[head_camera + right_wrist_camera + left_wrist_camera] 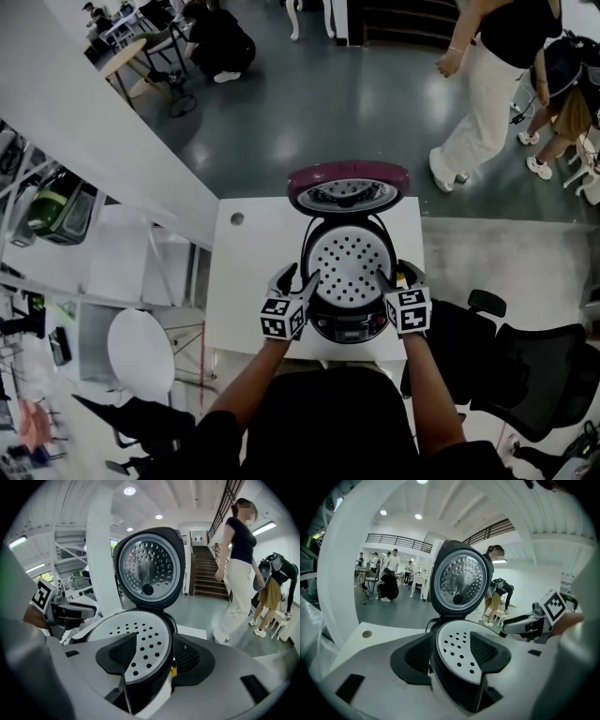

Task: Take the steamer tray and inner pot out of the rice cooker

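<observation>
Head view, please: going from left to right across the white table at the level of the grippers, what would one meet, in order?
left gripper → steamer tray → right gripper

Raised lid behind steamer tray

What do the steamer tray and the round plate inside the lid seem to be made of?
The steamer tray looks like white plastic or matte pale metal, perhaps aluminium: it is flat, whitish and even, without glints, and has neat round holes. The lid plate is likely bare metal, aluminium or steel: it is silvery grey and dimpled, with bright highlights.
</observation>
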